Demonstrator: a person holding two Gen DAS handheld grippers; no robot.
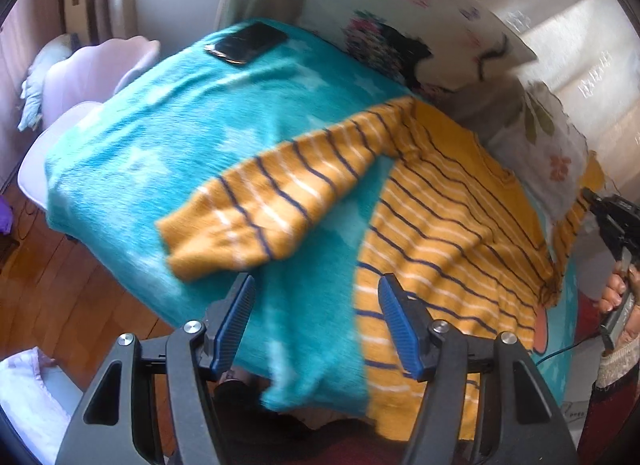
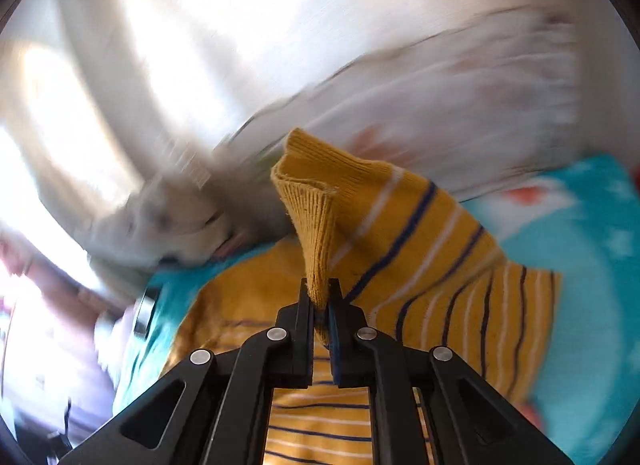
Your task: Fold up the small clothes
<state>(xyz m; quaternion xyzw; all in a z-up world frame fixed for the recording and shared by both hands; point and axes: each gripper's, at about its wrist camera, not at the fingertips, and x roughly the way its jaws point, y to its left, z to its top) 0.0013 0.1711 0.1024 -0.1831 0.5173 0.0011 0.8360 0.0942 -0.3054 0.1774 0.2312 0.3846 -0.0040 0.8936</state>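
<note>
While the sweater (image 1: pixel 452 225) lies mostly flat at centre right on the blanket (image 1: pixel 160 125), the right gripper (image 2: pixel 322 297) pinches one cuff (image 2: pixel 316 225), the left gripper (image 1: pixel 316 325) hangs open, folding barely begun.

no readable text — no labels, brands or numbers legible

A mustard-yellow knit sweater (image 1: pixel 452 225) with navy and white stripes lies flat on turquoise fleece; one sleeve (image 1: pixel 260 205) stretches toward nine o'clock, the other sleeve's cuff (image 2: pixel 316 217) is lifted.
</note>
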